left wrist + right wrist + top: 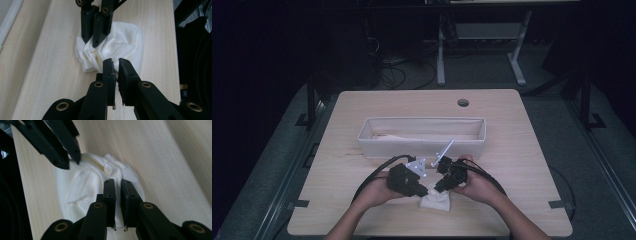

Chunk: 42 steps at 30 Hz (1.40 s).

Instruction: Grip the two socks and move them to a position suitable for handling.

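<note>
On the near half of the wooden table (pixel 362 107), in front of a long white bin (pixel 422 146), lies a small crumpled white cloth (pixel 437 201). Both tools meet at it. The left gripper (pixel 115 61) has its jaws nearly together at the cloth's edge; whether they pinch fabric cannot be told. The right gripper (pixel 117 182) stands over a gathered fold, jaws narrowly apart, grip undetermined.

White cloth (pixel 117 50) between near-closed fingers (pixel 109 72)
</note>
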Each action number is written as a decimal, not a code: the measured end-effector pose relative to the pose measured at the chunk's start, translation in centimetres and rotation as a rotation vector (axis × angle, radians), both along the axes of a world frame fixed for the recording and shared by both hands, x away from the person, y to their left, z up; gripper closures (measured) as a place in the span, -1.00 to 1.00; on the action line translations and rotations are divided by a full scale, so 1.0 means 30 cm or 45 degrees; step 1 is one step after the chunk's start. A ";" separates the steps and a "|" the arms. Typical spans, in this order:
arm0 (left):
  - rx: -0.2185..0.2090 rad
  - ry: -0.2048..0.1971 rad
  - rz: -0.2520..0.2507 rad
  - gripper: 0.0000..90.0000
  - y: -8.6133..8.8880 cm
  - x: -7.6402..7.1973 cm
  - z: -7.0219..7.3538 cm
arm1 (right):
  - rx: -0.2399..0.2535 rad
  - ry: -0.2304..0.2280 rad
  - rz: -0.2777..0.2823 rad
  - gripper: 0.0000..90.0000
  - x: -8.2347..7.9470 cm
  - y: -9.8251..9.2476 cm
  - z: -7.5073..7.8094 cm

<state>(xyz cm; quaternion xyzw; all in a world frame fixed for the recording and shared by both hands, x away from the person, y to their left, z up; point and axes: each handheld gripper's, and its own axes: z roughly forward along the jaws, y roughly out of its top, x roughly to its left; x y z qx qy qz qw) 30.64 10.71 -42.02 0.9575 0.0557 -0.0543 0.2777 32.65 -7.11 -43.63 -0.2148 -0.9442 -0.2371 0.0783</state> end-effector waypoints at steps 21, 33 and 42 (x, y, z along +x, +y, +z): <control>0.022 -0.002 0.037 0.86 -0.014 0.030 -0.021 | 0.080 -0.123 0.072 0.79 -0.062 -0.043 0.097; 0.029 -0.004 0.031 0.86 -0.018 0.036 -0.021 | -0.022 -0.089 0.062 0.89 -0.033 -0.026 0.015; 0.027 -0.006 0.036 0.84 -0.018 0.034 -0.019 | -0.011 -0.083 0.050 0.87 -0.031 -0.025 0.007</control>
